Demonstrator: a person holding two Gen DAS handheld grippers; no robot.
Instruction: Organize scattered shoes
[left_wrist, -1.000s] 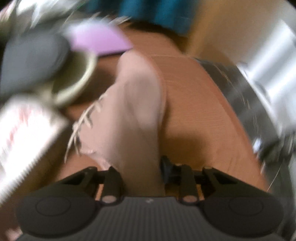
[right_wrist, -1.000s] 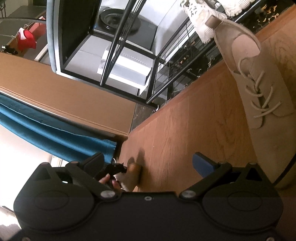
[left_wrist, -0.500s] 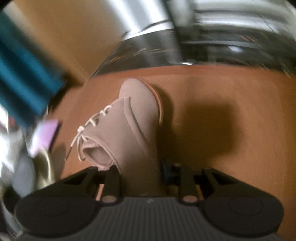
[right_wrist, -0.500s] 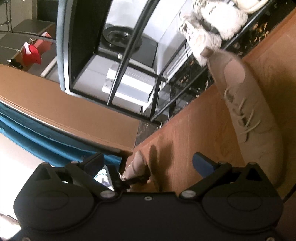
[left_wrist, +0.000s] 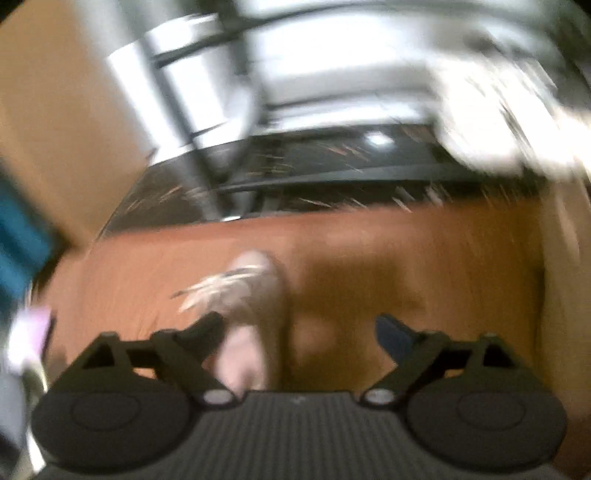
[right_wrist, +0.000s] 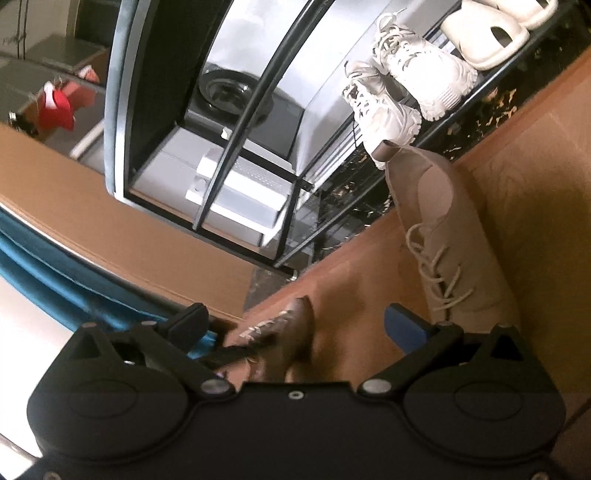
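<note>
Left gripper (left_wrist: 299, 328): jaws opening, spread wide, with a tan lace-up shoe (left_wrist: 255, 306) lying between them on the wooden floor (left_wrist: 406, 251). It sits close against the left finger (left_wrist: 207, 328), and the blur hides whether they touch; the right, blue-padded finger is well clear of it. The shoe's toe points away from the camera and its laces are splayed to the left. The left view is heavily motion-blurred. Right gripper (right_wrist: 295, 325): jaws apart, nothing between the pads. In the right view the same shoe (right_wrist: 291, 332) shows low between the fingers with the left gripper's dark finger at it. The second tan lace-up shoe (right_wrist: 443, 236) lies on the floor to the right, toe toward the black wire shoe rack (right_wrist: 491, 92), apart from the first shoe. On the rack's lower shelf sits a pair of white chunky sneakers (right_wrist: 410, 85), with cream slides (right_wrist: 487, 33) beside them. Left of the rack are a black metal frame (right_wrist: 258, 92) with white boxes (right_wrist: 236, 192) inside and a blue curtain (right_wrist: 55, 273) along the wall. In the left view a pink item (left_wrist: 31, 332) sits at the far left edge, too blurred to identify.
</note>
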